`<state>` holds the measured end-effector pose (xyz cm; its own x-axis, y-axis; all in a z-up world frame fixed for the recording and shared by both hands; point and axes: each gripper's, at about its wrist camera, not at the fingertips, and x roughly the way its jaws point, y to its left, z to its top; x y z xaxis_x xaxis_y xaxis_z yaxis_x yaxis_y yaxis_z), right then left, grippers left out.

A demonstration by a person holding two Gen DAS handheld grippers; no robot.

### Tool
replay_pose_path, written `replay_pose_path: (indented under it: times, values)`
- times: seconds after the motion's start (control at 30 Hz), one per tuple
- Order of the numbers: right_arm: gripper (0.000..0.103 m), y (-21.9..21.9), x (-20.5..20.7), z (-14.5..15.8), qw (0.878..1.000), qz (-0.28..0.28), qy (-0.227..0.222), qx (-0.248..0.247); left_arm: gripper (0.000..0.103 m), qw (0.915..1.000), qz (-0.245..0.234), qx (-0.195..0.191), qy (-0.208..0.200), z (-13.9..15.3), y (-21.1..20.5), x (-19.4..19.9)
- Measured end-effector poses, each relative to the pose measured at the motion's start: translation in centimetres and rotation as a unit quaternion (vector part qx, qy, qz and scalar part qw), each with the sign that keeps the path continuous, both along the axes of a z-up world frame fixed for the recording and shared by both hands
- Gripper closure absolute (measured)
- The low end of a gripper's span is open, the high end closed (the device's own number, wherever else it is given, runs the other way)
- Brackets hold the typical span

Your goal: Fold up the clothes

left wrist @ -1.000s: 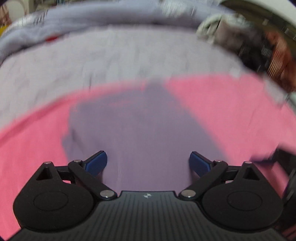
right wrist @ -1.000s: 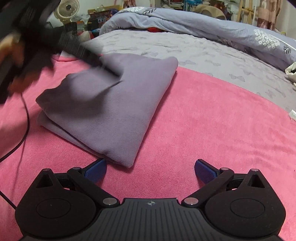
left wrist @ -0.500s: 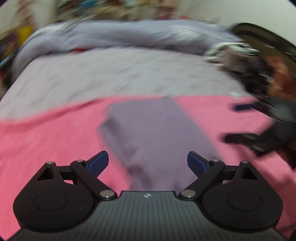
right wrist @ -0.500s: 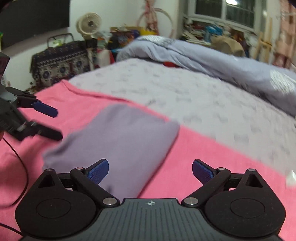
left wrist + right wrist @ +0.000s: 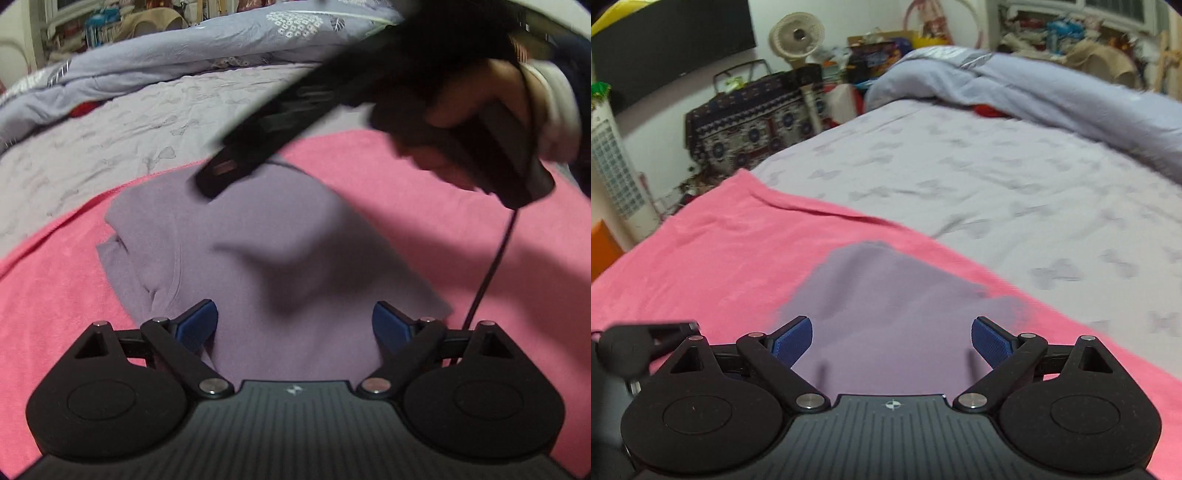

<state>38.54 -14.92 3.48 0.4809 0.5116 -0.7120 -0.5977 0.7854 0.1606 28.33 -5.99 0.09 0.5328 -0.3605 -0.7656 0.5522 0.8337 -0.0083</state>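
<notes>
Two grippers hang over the bed with nothing gripped. The left gripper (image 5: 293, 325) has its blue pads spread wide and empty, above the near part of the folded purple garment (image 5: 258, 236). The right gripper (image 5: 892, 341) is also wide apart, its jaws closing slightly, with only air between them and the same garment (image 5: 886, 314) below. In the left wrist view a hand (image 5: 480, 110) holds the right gripper's black body above the garment's far edge. The garment lies flat on a pink blanket (image 5: 55, 288), spread over a grey patterned bedsheet (image 5: 997, 184), with a rumpled grey duvet (image 5: 1052, 88) beyond.
</notes>
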Motion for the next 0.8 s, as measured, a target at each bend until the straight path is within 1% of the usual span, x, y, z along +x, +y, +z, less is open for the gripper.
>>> replay_pose_path:
  times: [0.07, 0.1, 0.13, 0.17, 0.2, 0.23, 0.3, 0.33, 0.4, 0.43, 0.47, 0.5, 0.53, 0.6, 0.63, 0.67, 0.7, 0.73, 0.77, 0.8]
  values:
    - [0.017, 1.2, 0.8, -1.2, 1.0, 0.011, 0.017, -0.012, 0.011, 0.9999, 0.01, 0.013, 0.0, -0.5, 0.1, -0.6]
    - [0.027, 1.6, 1.3, -1.9, 0.999, 0.008, 0.026, -0.028, 0.011, 0.9998, 0.015, 0.016, 0.002, -0.7, 0.3, -1.0]
    - [0.03, 1.7, 2.1, -2.7, 0.998, -0.001, 0.036, -0.046, 0.011, 0.9997, 0.017, 0.018, 0.002, -1.0, 0.3, -1.3]
    - [0.028, 1.5, 2.9, -3.3, 0.998, -0.012, 0.045, -0.049, 0.011, 0.9996, 0.018, 0.019, 0.002, -1.1, 0.8, -1.9]
    - [0.025, 0.9, 3.7, -3.8, 0.998, -0.024, 0.055, -0.032, 0.01, 0.9996, 0.019, 0.022, 0.005, -1.3, 1.1, -2.4]
    - [0.024, 0.5, 4.7, -4.1, 0.997, -0.043, 0.064, -0.02, 0.009, 0.9995, 0.02, 0.025, 0.007, -1.5, 1.4, -2.8]
    - [0.022, 0.5, 6.5, -4.4, 0.994, -0.083, 0.063, -0.018, 0.009, 0.9985, 0.009, 0.053, -0.008, -1.9, 1.0, -3.7]
    - [0.02, 1.0, 7.2, -4.6, 0.993, -0.1, 0.053, -0.038, 0.009, 0.9982, 0.012, 0.058, -0.012, -1.9, 0.9, -4.0]
    - [0.008, 1.8, 8.1, -4.9, 0.989, -0.123, 0.042, -0.07, 0.009, 0.9983, 0.029, 0.051, -0.005, -1.9, 1.1, -3.8]
    - [0.012, 1.7, 8.2, -4.6, 0.987, -0.135, 0.045, -0.072, 0.009, 0.9982, 0.034, 0.05, -0.003, -1.7, 1.1, -3.7]
    - [0.017, 1.5, 7.8, -4.1, 0.986, -0.142, 0.045, -0.07, 0.009, 0.9979, 0.04, 0.051, 0.002, -1.3, 1.2, -3.7]
    - [0.025, 1.3, 7.3, -3.4, 0.986, -0.146, 0.042, -0.068, 0.01, 0.9968, 0.059, 0.054, 0.007, -0.8, 1.6, -3.8]
    - [0.029, 0.9, 6.0, -2.4, 0.989, -0.129, 0.023, -0.07, 0.011, 0.9953, 0.078, 0.056, 0.012, -0.2, 2.1, -3.9]
    - [0.028, -0.1, 2.9, -0.5, 0.994, -0.086, -0.02, -0.07, 0.012, 0.9907, 0.135, 0.006, 0.018, 1.4, 4.9, -3.9]
    - [0.024, -0.9, 0.9, 0.2, 0.995, -0.065, -0.037, -0.068, 0.012, 0.9867, 0.158, -0.033, 0.016, 2.3, 6.5, -4.0]
    - [0.023, -1.7, -1.0, 0.8, 0.996, -0.044, -0.051, -0.066, 0.012, 0.9818, 0.178, -0.065, 0.014, 3.0, 7.9, -4.1]
    - [0.023, -2.5, -2.7, 1.0, 0.997, -0.027, -0.047, -0.062, 0.012, 0.9771, 0.196, -0.082, 0.011, 3.5, 8.9, -4.2]
    - [0.023, -3.2, -4.4, 0.7, 0.998, -0.011, -0.03, -0.059, 0.012, 0.9742, 0.209, -0.083, 0.009, 3.7, 9.5, -4.1]
    - [0.024, -3.4, -6.0, -0.1, 0.998, -0.002, -0.011, -0.067, 0.012, 0.9736, 0.216, -0.074, 0.005, 3.7, 9.5, -4.1]
    - [0.024, -3.6, -7.5, -0.8, 0.997, 0.006, 0.009, -0.076, 0.012, 0.9753, 0.212, -0.063, 0.001, 3.6, 9.1, -4.0]
